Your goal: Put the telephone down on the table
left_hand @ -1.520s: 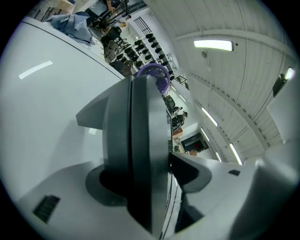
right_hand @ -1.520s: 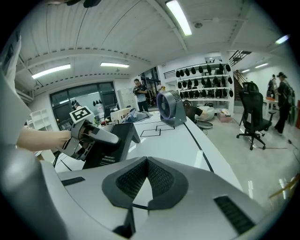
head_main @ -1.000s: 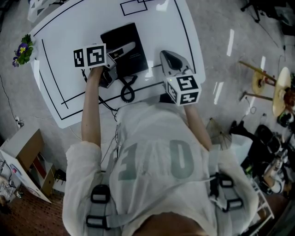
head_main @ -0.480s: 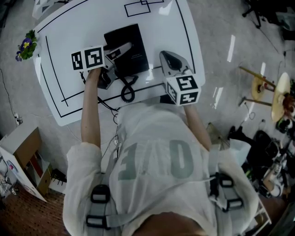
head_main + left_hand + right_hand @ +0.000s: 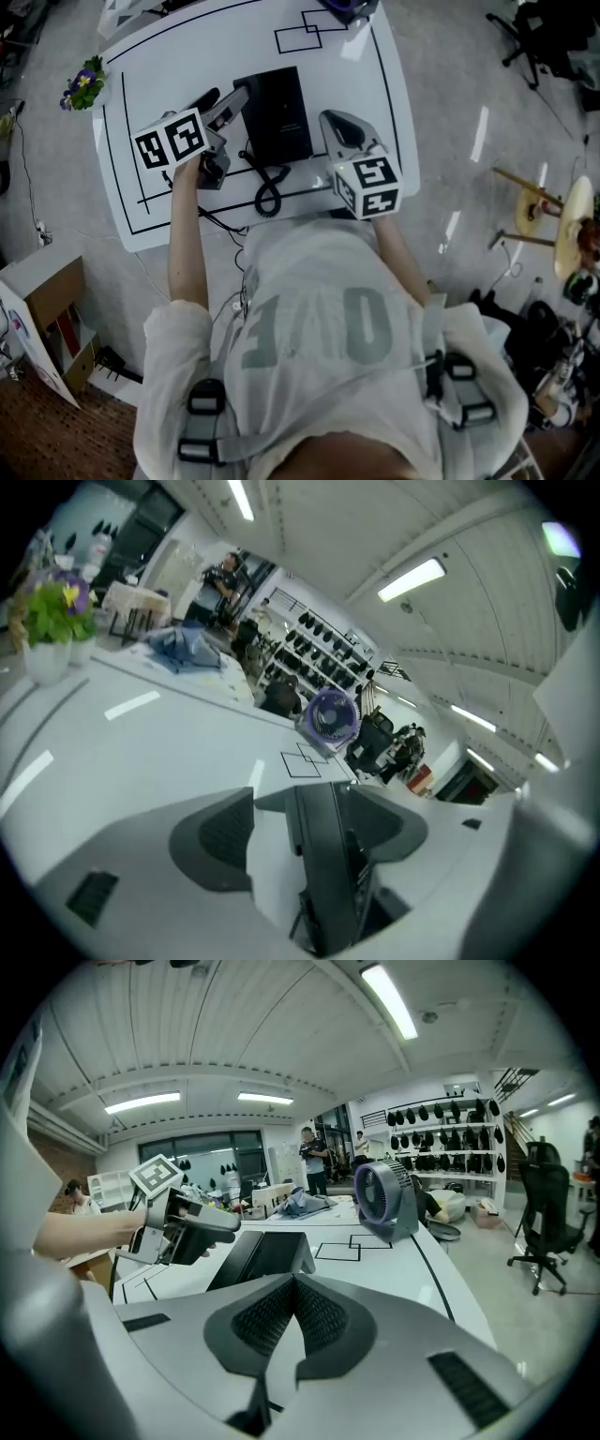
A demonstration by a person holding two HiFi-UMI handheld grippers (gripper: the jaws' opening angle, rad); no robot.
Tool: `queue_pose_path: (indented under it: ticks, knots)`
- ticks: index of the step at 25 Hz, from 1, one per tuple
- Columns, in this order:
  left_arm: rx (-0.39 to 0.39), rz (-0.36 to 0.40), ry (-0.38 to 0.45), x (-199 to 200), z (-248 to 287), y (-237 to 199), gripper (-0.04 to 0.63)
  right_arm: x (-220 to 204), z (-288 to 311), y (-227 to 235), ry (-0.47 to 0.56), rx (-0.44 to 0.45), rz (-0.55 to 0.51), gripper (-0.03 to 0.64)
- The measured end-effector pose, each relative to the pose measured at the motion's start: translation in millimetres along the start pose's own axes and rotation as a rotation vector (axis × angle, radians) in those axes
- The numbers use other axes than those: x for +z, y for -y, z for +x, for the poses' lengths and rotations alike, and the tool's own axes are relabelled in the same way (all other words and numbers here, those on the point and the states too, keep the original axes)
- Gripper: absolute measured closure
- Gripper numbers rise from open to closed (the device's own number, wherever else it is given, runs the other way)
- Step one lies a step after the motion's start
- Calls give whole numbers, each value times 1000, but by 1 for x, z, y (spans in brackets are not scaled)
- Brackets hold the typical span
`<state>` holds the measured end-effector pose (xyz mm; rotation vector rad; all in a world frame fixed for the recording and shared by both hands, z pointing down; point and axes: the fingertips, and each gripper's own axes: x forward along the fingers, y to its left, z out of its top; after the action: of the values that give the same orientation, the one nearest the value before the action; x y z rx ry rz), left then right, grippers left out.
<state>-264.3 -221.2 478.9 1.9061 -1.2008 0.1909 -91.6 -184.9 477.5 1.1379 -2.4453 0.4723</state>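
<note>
Placement pending, by judgement: left tongs point(image 5: 323, 808) clamped on handset point(image 5: 330, 883) above bench point(image 5: 187, 56); right tongs point(image 5: 293, 1286) closed, empty; next, lower handset flat to bench, then open.

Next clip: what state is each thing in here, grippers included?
left gripper: shut on the handset.
right gripper: shut, empty.
handset: off its base, held above the table.
telephone base: flat on the table, no handset on it.
cord: slack, coiled on the table.
fan: upright; spinning unclear.
</note>
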Motion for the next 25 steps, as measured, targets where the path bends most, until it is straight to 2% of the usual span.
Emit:
queue_pose_path:
  ticks: [4, 9, 12, 13, 15, 18, 22, 25]
  knots:
    - [133, 75, 163, 28, -31, 3, 279, 15, 5, -5, 30, 28, -29, 609]
    - [218, 79, 360, 46, -66, 24, 281, 36, 12, -14, 76, 75, -70, 609]
    - [236, 100, 486, 48, -84, 41, 289, 47, 16, -20, 95, 102, -87, 609]
    - [254, 115, 534, 47, -90, 45, 312, 49, 17, -22, 98, 111, -89, 609]
    - [351, 149, 610, 41, -105, 44, 415, 50, 19, -26, 101, 126, -95, 609]
    - [533, 179, 680, 26, -125, 36, 546, 48, 22, -29, 96, 141, -108, 609]
    - [654, 197, 730, 1, -136, 33, 581, 46, 27, -30, 95, 149, -108, 609]
    - [730, 218, 704, -19, -134, 31, 588, 47, 32, -30, 97, 155, -105, 609]
